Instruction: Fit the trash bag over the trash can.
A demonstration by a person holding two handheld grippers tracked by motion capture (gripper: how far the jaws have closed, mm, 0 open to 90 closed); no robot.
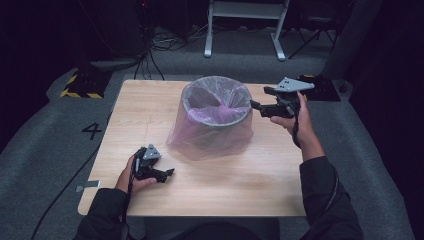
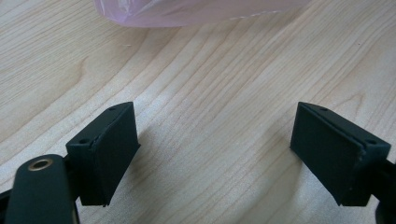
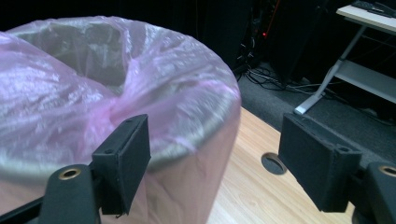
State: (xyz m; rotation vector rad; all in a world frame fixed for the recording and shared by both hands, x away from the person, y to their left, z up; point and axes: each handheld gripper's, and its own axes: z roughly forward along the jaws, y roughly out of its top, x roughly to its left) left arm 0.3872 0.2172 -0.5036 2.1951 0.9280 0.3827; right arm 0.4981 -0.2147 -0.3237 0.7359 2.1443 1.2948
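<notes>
Nearest me, the left claw [image 2: 215, 154] rests wide and empty on the desk [image 2: 210, 79]. I judge the liner-fitting step: right claw [image 3: 212, 161], wide, empty, beside the bin [image 1: 216, 111]; next, pinch the pink bag [image 3: 93, 88] at the rim.

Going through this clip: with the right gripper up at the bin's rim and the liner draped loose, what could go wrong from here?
1. The pink liner hangs loose over the bin; the open right gripper beside the rim may pinch only film and drag it off.
2. The left gripper sits open on the table, apart from the bin, so a sideways pull could probably slide or tip it.
</notes>
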